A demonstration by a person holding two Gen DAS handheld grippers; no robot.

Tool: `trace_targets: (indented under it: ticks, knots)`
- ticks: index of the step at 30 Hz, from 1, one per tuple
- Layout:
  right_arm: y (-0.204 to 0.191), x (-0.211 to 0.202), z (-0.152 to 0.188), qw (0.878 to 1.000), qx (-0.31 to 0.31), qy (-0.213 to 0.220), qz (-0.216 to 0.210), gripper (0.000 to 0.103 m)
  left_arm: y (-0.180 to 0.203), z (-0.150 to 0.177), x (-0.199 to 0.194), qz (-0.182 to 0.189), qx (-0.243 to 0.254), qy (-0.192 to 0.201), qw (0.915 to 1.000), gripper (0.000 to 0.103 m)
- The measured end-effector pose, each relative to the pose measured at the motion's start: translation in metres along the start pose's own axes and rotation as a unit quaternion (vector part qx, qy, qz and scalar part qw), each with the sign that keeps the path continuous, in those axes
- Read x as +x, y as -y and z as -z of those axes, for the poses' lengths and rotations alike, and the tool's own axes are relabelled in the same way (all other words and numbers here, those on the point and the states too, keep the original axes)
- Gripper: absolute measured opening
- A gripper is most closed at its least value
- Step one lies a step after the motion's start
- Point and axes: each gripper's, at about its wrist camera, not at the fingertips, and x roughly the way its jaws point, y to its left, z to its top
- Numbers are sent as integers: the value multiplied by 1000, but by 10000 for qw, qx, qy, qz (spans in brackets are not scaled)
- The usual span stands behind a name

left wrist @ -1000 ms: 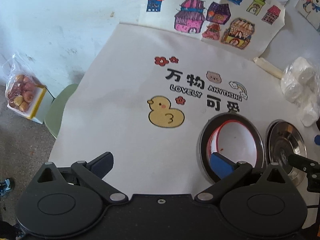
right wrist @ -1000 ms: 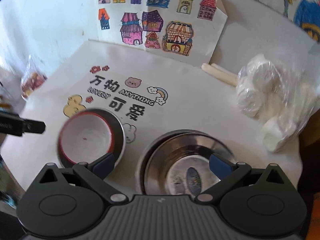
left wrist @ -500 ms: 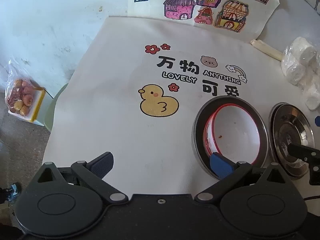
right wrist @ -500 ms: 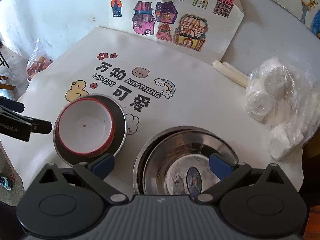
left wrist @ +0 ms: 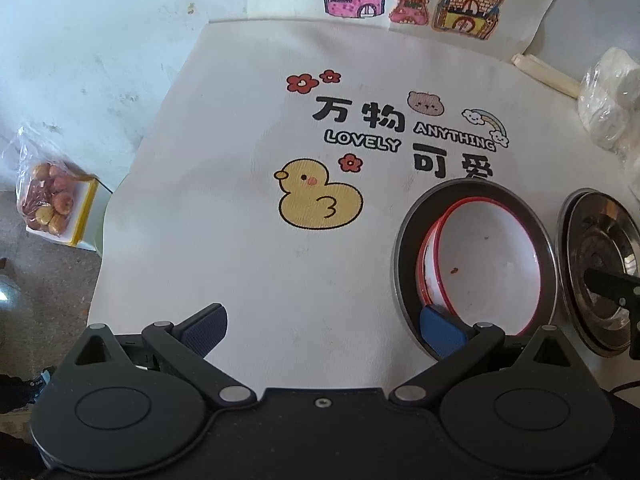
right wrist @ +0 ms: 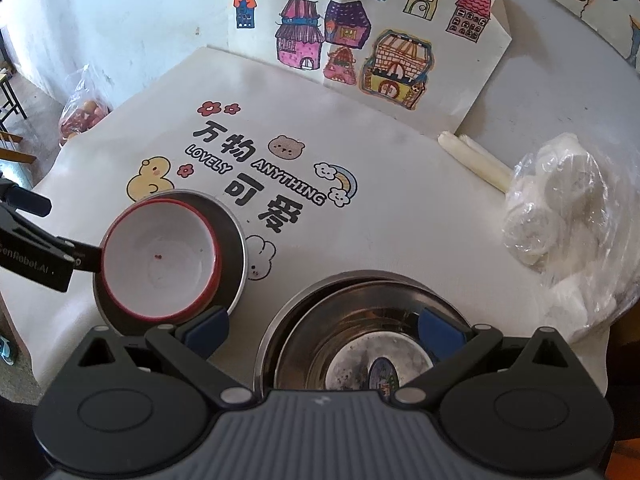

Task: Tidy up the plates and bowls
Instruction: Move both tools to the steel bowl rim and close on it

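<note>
We hold our left gripper [left wrist: 324, 330] low over the cream printed cloth [left wrist: 240, 240] that covers the surface, its two blue-padded fingers spread wide apart and clamped on nothing. Its right pad [left wrist: 440, 330] overlaps the near rim of the dark-rimmed steel plate [left wrist: 404, 272]; we cannot tell whether it touches. Inside that plate sits the white bowl with a red rim [left wrist: 488, 264], tilted toward one side of the plate, a small red speck on its floor.

Our right gripper [right wrist: 322, 330] also stands wide open, empty, hovering over the near edge of the shiny steel bowl [right wrist: 360, 344], which is nested in a second steel bowl or plate beneath it. That stack lies just beside the plate with the red-rimmed bowl, to its right, the two apart.

On the cloth a yellow duck print [left wrist: 318, 200] lies left of the plate. A clear plastic bag of white round things [right wrist: 560, 216] rests at the right of the surface, and coloured house drawings [right wrist: 352, 40] lie at the far edge.
</note>
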Motion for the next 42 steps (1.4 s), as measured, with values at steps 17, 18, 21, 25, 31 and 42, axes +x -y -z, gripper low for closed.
trace_targets:
  ticks: [17,18,21,25,31,42]
  knots:
    - [-9,23,-9,9991,-419,-95,-64,103,5,-4,8,-85,106,-128,9998,102]
    - [-10,25,-10,9988,-485,-84,-56,103,5,-4,8,-91,112,-136,9998,102]
    - [-14,28,-11,9977,-677,-21,-50,103,6,-5,9,-111,124,-164,9997,102]
    - [-21,35,-14,9952,-980,23,-69,103,7,-6,11,-146,177,-205,9995,102]
    - [-28,41,-14,9911,-1329,80,6,103,7,-7,11,-168,185,-240,9994,102]
    - [-29,39,-15,9884,-1509,133,-119,94,12,-7,9,-247,249,-218,9991,101]
